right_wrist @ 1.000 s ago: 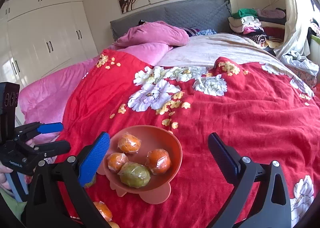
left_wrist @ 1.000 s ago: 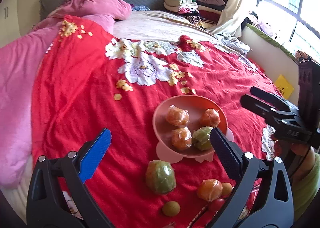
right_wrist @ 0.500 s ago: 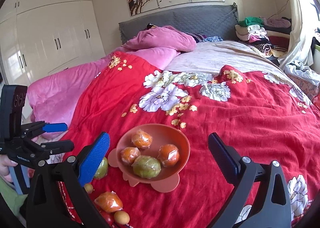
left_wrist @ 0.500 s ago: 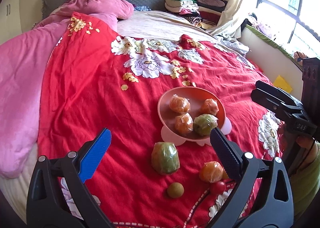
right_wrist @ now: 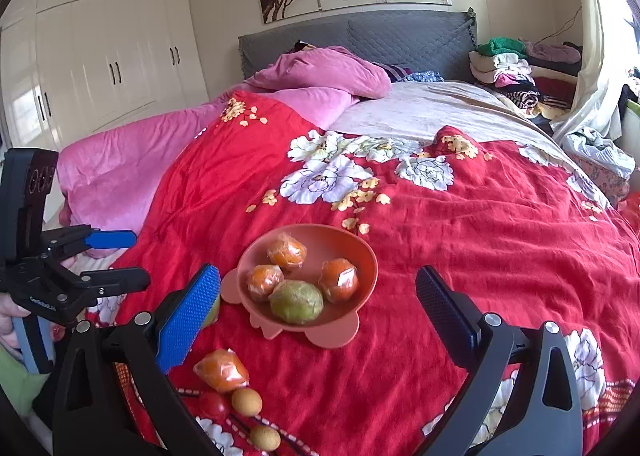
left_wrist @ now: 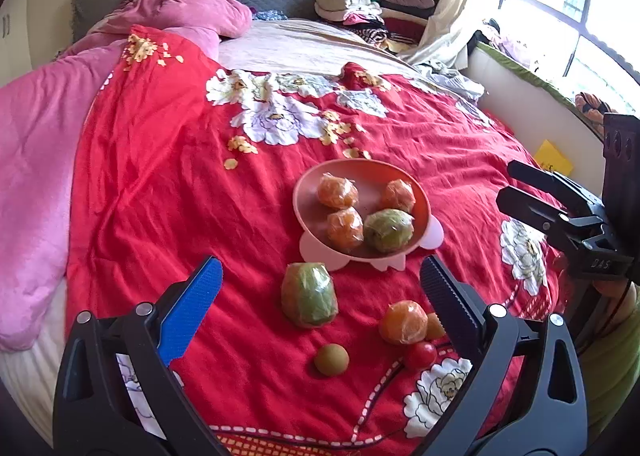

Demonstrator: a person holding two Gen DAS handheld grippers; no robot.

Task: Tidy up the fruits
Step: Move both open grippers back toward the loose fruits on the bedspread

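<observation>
Bed cover [left_wrist: 168, 192]: big, red, with white flowers. All the fruit and the bowl sit on it.
Pink blanket [left_wrist: 36, 160]: lies along the left side of the red cover.
Left gripper [left_wrist: 320, 288]: empty, its two fingers spread wide. It has pulled back from the bowl since a second ago, so more loose fruit shows below it.
Right gripper [right_wrist: 318, 288]: empty too, fingers far apart. It has also backed away and risen; the bowl now looks farther off.
Pink bowl [left_wrist: 308, 192]: stands in the middle of the cover, same spot as before. It holds three wrapped oranges and one wrapped green fruit [left_wrist: 389, 230].
Big green fruit [left_wrist: 309, 294]: wrapped, on the cover just in front of the bowl.
Wrapped orange [left_wrist: 403, 322]: on the cover, right of the big green fruit.
Small brown fruit [left_wrist: 331, 359]: near the front edge.
Red tomato [left_wrist: 420, 354]: just below the loose orange, almost touching it.
</observation>
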